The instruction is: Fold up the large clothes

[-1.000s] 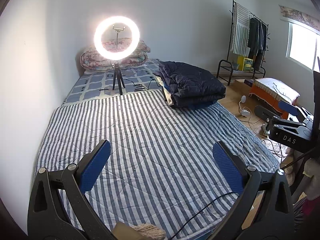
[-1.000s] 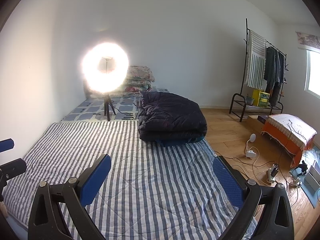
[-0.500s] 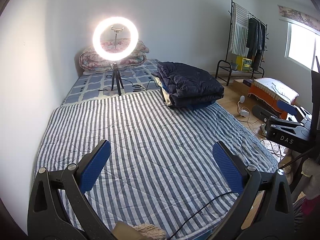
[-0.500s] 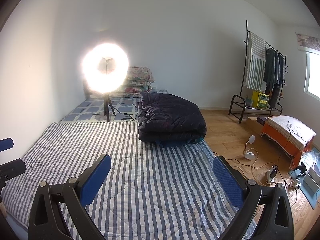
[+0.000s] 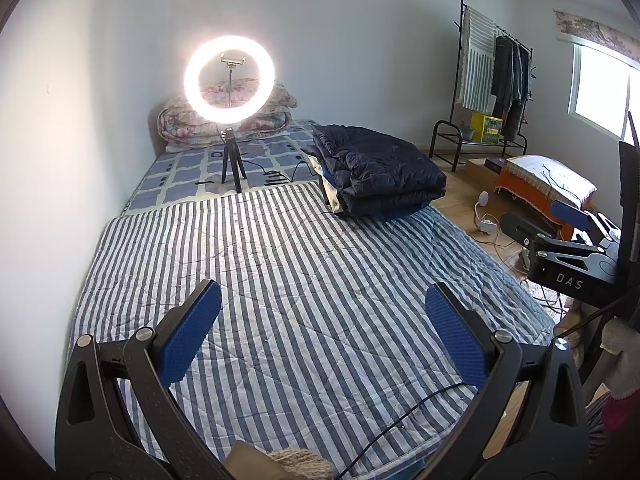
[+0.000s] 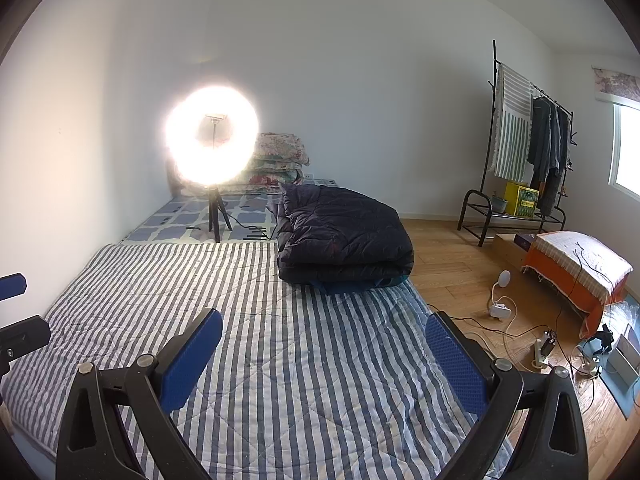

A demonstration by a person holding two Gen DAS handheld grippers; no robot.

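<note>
A folded dark navy padded garment [image 5: 380, 172] lies in a stack at the far right of a blue-and-white striped mattress [image 5: 280, 264]; it also shows in the right wrist view [image 6: 344, 236] on the mattress [image 6: 260, 320]. My left gripper [image 5: 322, 328] is open and empty, held above the near part of the mattress. My right gripper [image 6: 324, 356] is open and empty over the near right part of the mattress. The right gripper's body shows at the right edge of the left wrist view [image 5: 572, 256].
A lit ring light on a tripod [image 5: 230, 80] stands at the far end of the bed, with floral pillows [image 5: 280, 108] behind. A clothes rack [image 6: 528, 152], an orange stool [image 6: 576, 272] and cables with a power strip [image 6: 540, 344] are on the wooden floor at right.
Both views have shifted very slightly; the grippers stay open and nothing on the bed has moved.
</note>
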